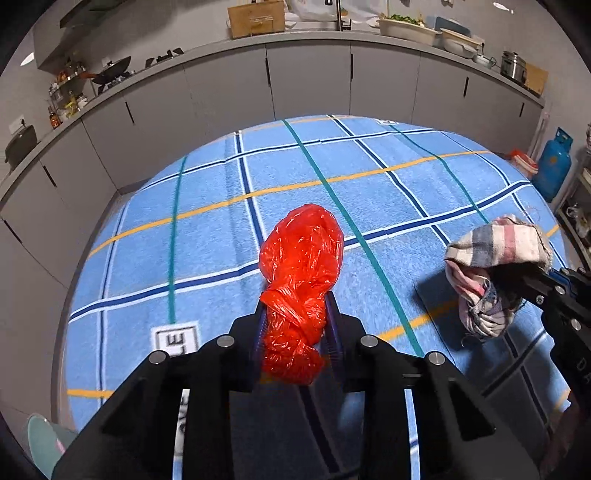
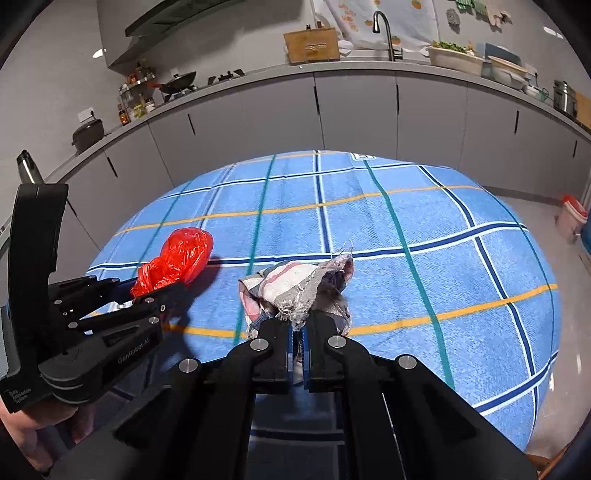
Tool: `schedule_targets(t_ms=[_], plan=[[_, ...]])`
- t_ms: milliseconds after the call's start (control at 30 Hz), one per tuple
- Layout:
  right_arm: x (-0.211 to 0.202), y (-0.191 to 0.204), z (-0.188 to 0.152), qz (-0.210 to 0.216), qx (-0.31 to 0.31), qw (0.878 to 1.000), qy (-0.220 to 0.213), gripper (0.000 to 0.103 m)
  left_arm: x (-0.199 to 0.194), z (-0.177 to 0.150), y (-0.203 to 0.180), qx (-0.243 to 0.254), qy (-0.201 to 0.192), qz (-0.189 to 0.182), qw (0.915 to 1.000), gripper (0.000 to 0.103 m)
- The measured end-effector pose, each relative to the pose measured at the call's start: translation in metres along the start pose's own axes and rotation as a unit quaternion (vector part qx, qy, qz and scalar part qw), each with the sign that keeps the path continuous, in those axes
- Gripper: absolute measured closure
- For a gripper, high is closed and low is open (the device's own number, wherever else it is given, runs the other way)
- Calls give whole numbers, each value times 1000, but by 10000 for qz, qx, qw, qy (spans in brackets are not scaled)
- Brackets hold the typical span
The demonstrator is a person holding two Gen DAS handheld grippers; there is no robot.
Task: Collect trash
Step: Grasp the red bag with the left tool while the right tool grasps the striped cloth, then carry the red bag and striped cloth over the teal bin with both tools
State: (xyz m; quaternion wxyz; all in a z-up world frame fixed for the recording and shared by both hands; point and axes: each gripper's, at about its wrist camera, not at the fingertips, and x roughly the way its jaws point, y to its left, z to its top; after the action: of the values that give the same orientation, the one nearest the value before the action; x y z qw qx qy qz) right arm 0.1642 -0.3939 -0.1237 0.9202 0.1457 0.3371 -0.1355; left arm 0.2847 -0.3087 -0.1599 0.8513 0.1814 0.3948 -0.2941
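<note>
The left gripper (image 1: 297, 325) is seen narrowed around a knotted red plastic bag (image 1: 301, 280); both blue pads (image 1: 258, 332) are pressed against the twisted lower part of the bag, so the bag is gripped. The bag's puffed upper end is extended beyond the fingertips over the blue checked cloth (image 1: 207, 236) that covers the table. In the right wrist view the same gripper (image 2: 147, 291) is seen from the side, with the bag (image 2: 177, 258) projecting from its tips just above the cloth.

The right gripper (image 2: 297, 325) is closed almost completely, with only a thin fold of a frayed striped rag (image 2: 295, 282) pinched between the jaws. The rag is bunched ahead of the fingertips and is lifted partly off the cloth; a shadow is cast beneath it. From the left wrist view the rag (image 1: 495, 258) is seen draped over the right gripper's fingers (image 1: 532, 284), to the right of the bag and apart from it.

Beyond the table, grey cabinets (image 2: 354, 107) are lined along the wall. On the counter above, a wok (image 2: 179, 82), a wooden board (image 2: 312, 44) and a tap (image 2: 384, 33) are noted.
</note>
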Motion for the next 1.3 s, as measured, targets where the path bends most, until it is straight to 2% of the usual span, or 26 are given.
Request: schedule_targets(t_ms=[567,1300], plan=[[-43,78,-14,705,-495,9960,-226,99,-79,-57,64,-667,-229,534,9961,74],[-71,173,-41,1581,-1259,9790,-254,99,-154,-130,135,-1456,-464,1072,9824,74]])
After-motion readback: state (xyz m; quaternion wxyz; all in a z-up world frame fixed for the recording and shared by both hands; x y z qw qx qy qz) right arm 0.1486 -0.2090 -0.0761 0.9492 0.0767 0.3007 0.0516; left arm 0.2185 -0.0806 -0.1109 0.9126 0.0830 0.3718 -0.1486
